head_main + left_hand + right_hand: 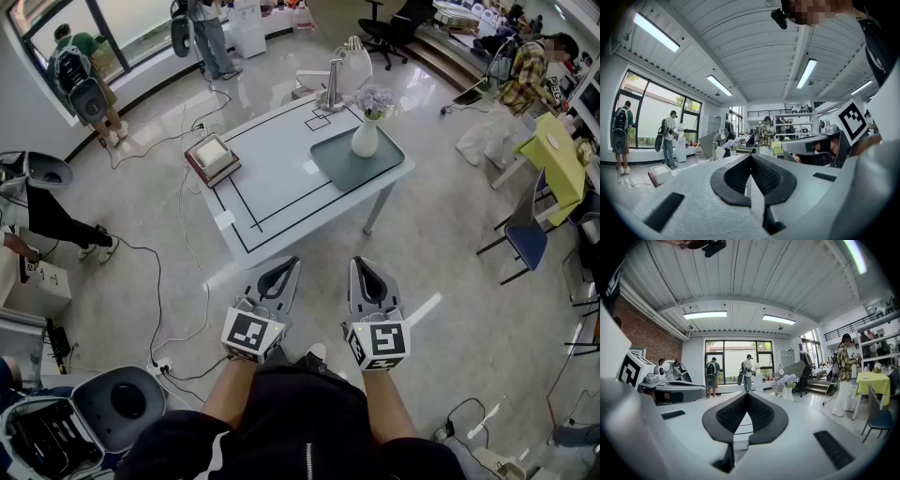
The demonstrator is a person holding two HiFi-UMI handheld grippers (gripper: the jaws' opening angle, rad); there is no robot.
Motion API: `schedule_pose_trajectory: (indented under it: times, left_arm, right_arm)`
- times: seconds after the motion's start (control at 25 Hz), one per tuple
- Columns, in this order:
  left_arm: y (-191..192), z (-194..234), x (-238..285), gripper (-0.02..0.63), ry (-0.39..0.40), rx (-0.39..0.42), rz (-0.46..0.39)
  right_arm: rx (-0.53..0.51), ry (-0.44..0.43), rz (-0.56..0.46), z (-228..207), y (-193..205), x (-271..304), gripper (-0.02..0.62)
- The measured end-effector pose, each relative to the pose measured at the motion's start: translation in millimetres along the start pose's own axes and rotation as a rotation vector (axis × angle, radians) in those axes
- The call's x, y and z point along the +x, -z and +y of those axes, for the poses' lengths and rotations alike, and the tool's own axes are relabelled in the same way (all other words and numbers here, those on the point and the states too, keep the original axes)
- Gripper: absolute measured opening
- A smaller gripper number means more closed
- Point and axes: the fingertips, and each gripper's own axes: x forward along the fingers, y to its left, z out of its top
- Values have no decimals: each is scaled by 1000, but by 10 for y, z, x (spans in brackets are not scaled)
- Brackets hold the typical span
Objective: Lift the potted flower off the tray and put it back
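The potted flower (pixel 367 124), a white vase with pale purple blooms, stands upright on the grey-green tray (pixel 339 167) at the right end of the white table (pixel 272 202). Both grippers hover side by side in front of me, short of the table's near edge and well apart from the pot. My left gripper (pixel 291 267) is shut with nothing in it, and so is my right gripper (pixel 358 267). In the left gripper view the jaws (pixel 750 157) meet at their tips, and the flower (pixel 730 144) shows small beyond them. The right gripper view has the shut jaws (pixel 747 394) and the flower (pixel 788 380) far off.
A desk lamp (pixel 341 71) stands behind the tray, and a red-edged box (pixel 214 157) lies at the table's left end. Cables (pixel 167 272) trail over the floor left of the table. A yellow table (pixel 555 153) and a blue chair (pixel 525 239) are at right; people stand by the windows.
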Motion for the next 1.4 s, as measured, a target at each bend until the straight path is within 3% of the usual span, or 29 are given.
schedule_pose_trajectory:
  times: [0.68, 1.04, 1.4]
  left_arm:
    - [75, -116, 376, 5, 23, -5, 33]
    - [157, -93, 1068, 5, 86, -54, 50]
    - [132, 436, 2114, 5, 100, -67, 22]
  right_arm:
    - [41, -15, -22, -307, 2, 85, 6]
    - [51, 28, -17, -813, 57, 419, 6]
    - [41, 7, 19, -1309, 26, 1403, 6]
